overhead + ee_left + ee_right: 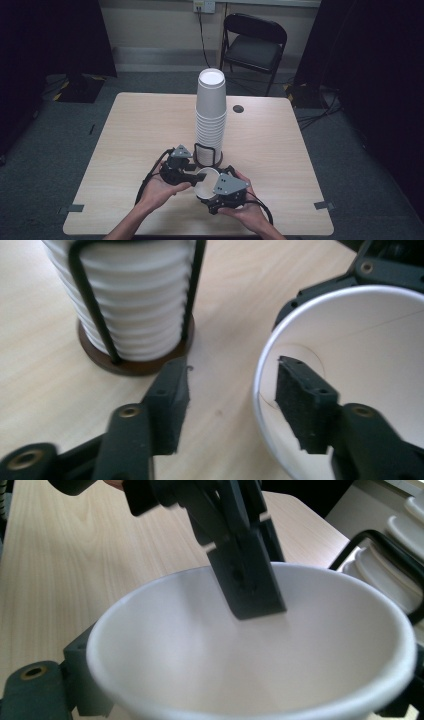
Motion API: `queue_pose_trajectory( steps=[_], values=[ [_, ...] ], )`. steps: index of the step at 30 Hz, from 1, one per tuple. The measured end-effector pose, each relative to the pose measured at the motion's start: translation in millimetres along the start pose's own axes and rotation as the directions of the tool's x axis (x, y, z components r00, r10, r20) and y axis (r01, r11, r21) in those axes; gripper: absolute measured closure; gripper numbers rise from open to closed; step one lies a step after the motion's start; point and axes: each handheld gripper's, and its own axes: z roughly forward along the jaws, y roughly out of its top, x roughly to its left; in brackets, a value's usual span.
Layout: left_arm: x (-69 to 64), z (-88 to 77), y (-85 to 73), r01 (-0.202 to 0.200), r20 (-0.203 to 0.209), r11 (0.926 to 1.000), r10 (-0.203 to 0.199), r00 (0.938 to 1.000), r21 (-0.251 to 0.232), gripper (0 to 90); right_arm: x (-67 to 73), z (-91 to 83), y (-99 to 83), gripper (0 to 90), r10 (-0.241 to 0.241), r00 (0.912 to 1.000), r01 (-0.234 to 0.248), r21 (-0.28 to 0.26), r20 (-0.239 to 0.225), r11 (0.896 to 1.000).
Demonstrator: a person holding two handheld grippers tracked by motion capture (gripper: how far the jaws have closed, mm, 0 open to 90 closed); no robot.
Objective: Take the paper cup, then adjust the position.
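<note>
Just behind cup (205, 183), tall cup stack (211, 117), wire holder (207, 155)

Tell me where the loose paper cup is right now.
In the high view the loose paper cup sits near the table's front edge, between the left gripper and right gripper, just in front of the cup stack.
</note>
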Motion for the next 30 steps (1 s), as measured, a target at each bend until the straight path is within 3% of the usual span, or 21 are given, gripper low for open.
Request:
queue_pose_trajectory(
  steps=[2,9,14,19,23,30],
  values=[
    [0.6,-0.9,0.1,-0.004,0.001,1.0,0.004,1.0,-0.007,43.6,-0.7,-0.5,-0.6,10.6,0.005,1.0,-0.005,0.001,0.003,1.0],
    [7.8,-7.9,-1.9,-0.012,-0.023,0.9942,0.01,0.9997,-0.107,33.3,-9.2,-5.5,-5.5,10.6,0.053,0.998,-0.053,0.006,0.035,0.999],
    [11.2,-16.3,-4.2,0.003,-0.016,0.9855,-0.005,0.9999,-0.169,30.5,-15.7,-6.9,-8.4,10.6,0.11,0.993,-0.11,0.002,0.042,0.994],
    [14.5,-24.0,-9.4,-0.024,-0.038,0.9728,0.015,0.9992,-0.23,29.6,-22.0,-9.2,-12.1,10.6,0.146,0.9876,-0.147,0.004,0.056,0.989],
    [17.6,-28.4,-14.2,-0.04,-0.057,0.9689,0.027,0.998,-0.244,28.9,-27.1,-12.9,-14.5,10.6,0.173,0.9821,-0.173,-0.003,0.074,0.985],
    [23.3,-32.0,-26.0,-0.055,-0.092,0.9708,0.035,0.9952,-0.233,28.4,-35.5,-18.8,-18.0,10.6,0.224,0.9705,-0.223,-0.019,0.09,0.975]
  ],
)
